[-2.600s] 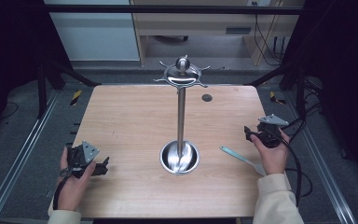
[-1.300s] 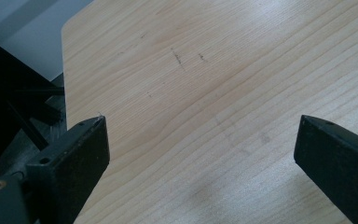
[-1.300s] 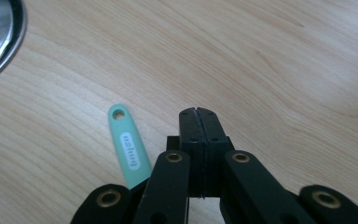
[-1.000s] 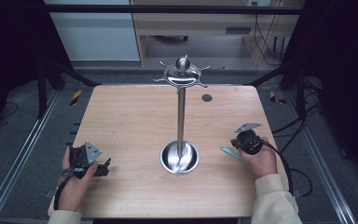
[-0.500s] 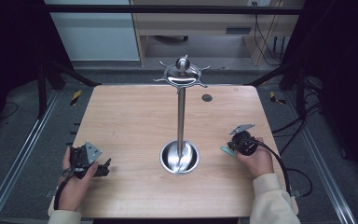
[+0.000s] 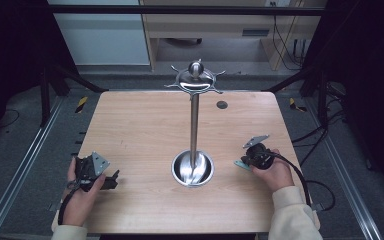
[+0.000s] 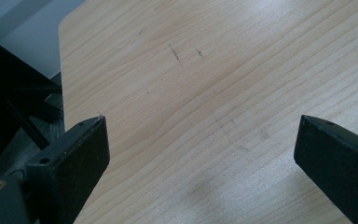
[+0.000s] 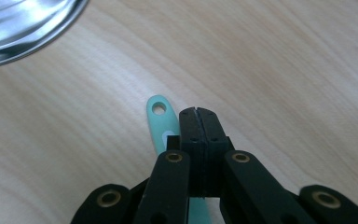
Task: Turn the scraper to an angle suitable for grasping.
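High view: you sit at one wooden table (image 6: 145,130) with two grippers, one in each hand. One steel stand (image 6: 194,125) rises from the middle of the table, its single pole planted in one round dished base (image 6: 192,169) and topped by one disc with hooks around its rim and a ball above. One small dark round spot (image 6: 222,104) sits on the tabletop near the far edge, right of the pole.

Your left hand (image 6: 80,192) holds the left gripper (image 6: 111,180) low at the near left corner, well apart from the stand. In the left gripper view its two black jaws stand wide apart over bare wood, with nothing between them.

Your right hand (image 6: 275,172) holds the right gripper (image 6: 243,159) just right of the stand's base. In the right gripper view its two jaws are pressed together, tips meeting, directly over one flat teal handle (image 8: 161,122) with one hole at its end, lying on the table. Whether the jaws pinch that handle or merely sit above it, you cannot tell from these views. The steel base's rim shows at that view's upper left, near the handle but not touching it.
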{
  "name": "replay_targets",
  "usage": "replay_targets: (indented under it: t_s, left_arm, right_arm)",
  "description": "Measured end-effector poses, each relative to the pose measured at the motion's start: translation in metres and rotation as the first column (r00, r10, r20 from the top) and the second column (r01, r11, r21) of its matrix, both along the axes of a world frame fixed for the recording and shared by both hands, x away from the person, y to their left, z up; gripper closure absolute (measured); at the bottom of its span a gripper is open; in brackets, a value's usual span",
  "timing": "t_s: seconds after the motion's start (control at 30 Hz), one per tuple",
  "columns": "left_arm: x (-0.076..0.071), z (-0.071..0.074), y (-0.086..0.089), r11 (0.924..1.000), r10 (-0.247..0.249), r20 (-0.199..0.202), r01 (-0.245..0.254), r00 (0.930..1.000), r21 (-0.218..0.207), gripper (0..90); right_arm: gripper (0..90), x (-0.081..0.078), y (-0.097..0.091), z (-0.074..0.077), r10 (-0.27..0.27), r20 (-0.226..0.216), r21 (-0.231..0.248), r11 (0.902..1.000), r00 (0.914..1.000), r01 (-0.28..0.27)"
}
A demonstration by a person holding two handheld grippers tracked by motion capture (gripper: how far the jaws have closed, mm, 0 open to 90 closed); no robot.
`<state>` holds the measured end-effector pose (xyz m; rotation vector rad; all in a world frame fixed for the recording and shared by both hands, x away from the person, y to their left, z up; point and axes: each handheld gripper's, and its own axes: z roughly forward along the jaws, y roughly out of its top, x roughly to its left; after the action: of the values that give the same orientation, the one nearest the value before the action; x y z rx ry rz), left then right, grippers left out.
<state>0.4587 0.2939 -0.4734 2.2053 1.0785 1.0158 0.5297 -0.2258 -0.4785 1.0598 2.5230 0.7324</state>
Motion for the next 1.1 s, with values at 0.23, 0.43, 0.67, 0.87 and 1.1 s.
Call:
replay_targets:
  t_s: [0.23,0.43,0.67,0.87,1.1]
  left_arm:
    - [0.000,0.000,-0.001,1.0000,-0.002,-0.001,0.002,1.0000,0.004,3.0]
    - [0.000,-0.001,-0.001,1.0000,0.000,-0.005,0.000,1.0000,0.006,3.0]
    - [-0.002,-0.002,-0.002,0.9999,-0.001,-0.006,0.001,1.0000,0.014,3.0]
    - [-0.003,-0.003,-0.001,0.9998,0.002,-0.014,-0.001,0.9999,0.021,3.0]
    - [-0.003,-0.004,-0.003,0.9997,0.000,-0.014,0.001,0.9999,0.026,3.0]
  right_arm:
    - [90.0,-0.011,0.006,0.001,0.080,-0.015,-0.013,0.9967,0.9967,-0.080]
    - [90.0,-0.010,0.004,0.004,0.066,-0.002,0.007,0.9978,0.9978,-0.066]
    - [88.5,-0.014,0.006,0.017,0.065,0.038,0.035,0.9972,0.9972,-0.067]
    - [89.3,-0.028,0.010,0.041,0.119,0.071,-0.060,0.9916,0.9903,-0.115]
    - [89.0,-0.028,0.012,0.044,0.185,0.011,-0.112,0.9767,0.9826,-0.183]
